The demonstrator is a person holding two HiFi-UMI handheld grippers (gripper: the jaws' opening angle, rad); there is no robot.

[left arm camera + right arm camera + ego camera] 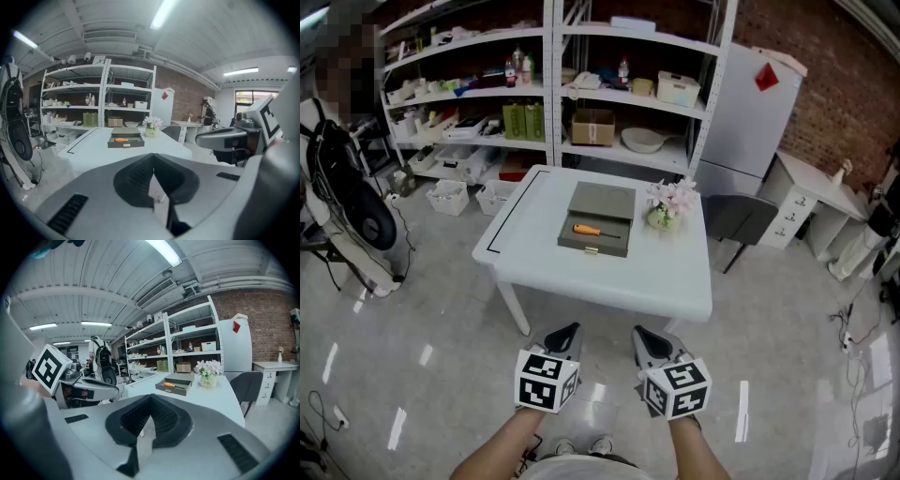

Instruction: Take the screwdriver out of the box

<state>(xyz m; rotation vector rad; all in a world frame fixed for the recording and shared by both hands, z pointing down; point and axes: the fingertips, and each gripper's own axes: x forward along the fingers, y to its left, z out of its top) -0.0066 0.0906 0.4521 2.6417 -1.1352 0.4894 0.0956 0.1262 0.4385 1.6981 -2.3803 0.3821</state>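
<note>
Down low, the left gripper (566, 331) has its jaws pressed together on nothing, well short of the white table (609, 281). Far ahead of both grippers' fingertips, the orange-handled screwdriver (587, 230) lies inside the open grey box (592, 247). The right gripper (646, 336) is likewise closed and empty.
</note>
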